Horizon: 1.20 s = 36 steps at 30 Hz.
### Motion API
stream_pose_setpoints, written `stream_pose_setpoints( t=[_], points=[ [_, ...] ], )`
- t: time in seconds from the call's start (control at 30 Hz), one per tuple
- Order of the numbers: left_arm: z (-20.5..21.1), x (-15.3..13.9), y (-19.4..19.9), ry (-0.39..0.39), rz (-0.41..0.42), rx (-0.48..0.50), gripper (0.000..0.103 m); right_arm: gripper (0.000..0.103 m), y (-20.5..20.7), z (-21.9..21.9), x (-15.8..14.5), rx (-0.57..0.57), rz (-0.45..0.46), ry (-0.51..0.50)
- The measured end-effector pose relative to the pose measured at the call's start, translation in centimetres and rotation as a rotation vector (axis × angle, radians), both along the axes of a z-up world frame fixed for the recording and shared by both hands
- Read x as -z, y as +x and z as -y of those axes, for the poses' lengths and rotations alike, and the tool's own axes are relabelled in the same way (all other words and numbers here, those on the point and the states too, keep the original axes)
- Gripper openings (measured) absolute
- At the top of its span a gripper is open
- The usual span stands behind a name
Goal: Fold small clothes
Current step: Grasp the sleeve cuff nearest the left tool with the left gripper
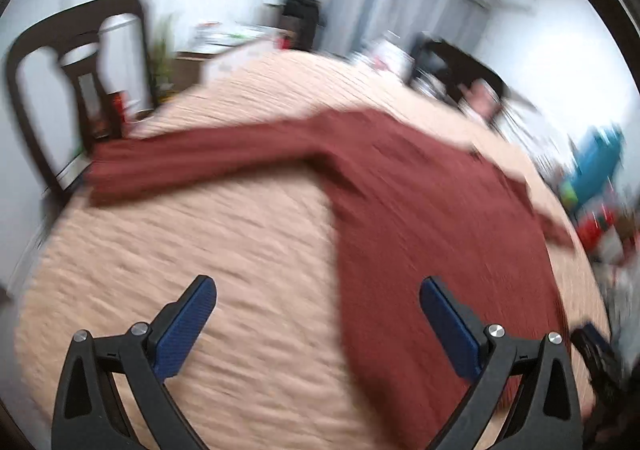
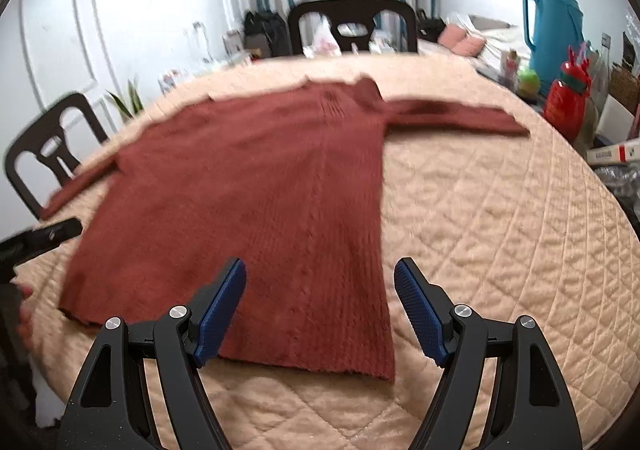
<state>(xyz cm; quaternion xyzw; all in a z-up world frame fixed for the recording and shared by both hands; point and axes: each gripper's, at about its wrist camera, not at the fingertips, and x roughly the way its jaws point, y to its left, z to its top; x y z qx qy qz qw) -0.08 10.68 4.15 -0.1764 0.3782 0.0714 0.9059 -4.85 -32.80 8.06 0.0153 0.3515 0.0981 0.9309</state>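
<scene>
A rust-red knitted sweater (image 2: pixel 256 186) lies flat on the peach quilted table cover (image 2: pixel 500 218), sleeves spread to both sides. My right gripper (image 2: pixel 320 270) is open and empty, hovering over the sweater's lower hem near its right corner. In the left wrist view, which is blurred, the sweater (image 1: pixel 420 210) stretches across the right half with one sleeve reaching far left. My left gripper (image 1: pixel 318 286) is open and empty, its right finger over the sweater's body and its left finger over bare cover (image 1: pixel 180 250).
Dark wooden chairs stand at the table's far side (image 2: pixel 352 22) and left side (image 2: pixel 48 146). A teal thermos (image 2: pixel 556 22), a red bottle (image 2: pixel 568 98) and boxes crowd the right edge. The left gripper's tip (image 2: pixel 44 236) shows at the left.
</scene>
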Motion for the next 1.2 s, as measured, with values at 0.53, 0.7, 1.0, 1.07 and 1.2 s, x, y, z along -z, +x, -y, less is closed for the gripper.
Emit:
stream_pose_setpoints(
  t=[0.53, 0.7, 1.0, 1.07, 1.2],
  points=[
    [-8.1, 2.7, 3.8, -0.254, -0.011, -0.28, 0.097, 0.077, 3.0, -7.2, -3.8, -0.245, 0.07, 0.02],
    [-8.4, 2.8, 5.1, -0.226, -0.016, -0.351, 0.095, 0.077, 4.0, -9.8, -3.4, -0.308, 0.056, 0.012],
    [-9.6, 2.7, 6.4, -0.173, -0.018, -0.458, 0.087, 0.077, 5.7, -10.8, -3.4, -0.305, 0.035, 0.036],
    [-9.1, 2.8, 7.1, -0.109, -0.041, -0.431, 0.087, 0.077, 6.1, -10.0, -3.7, -0.274, 0.043, 0.042],
    [-9.0, 3.0, 7.1, -0.084, -0.033, -0.442, 0.087, 0.077, 6.8, -8.1, -4.2, -0.182, 0.059, 0.043]
  ],
)
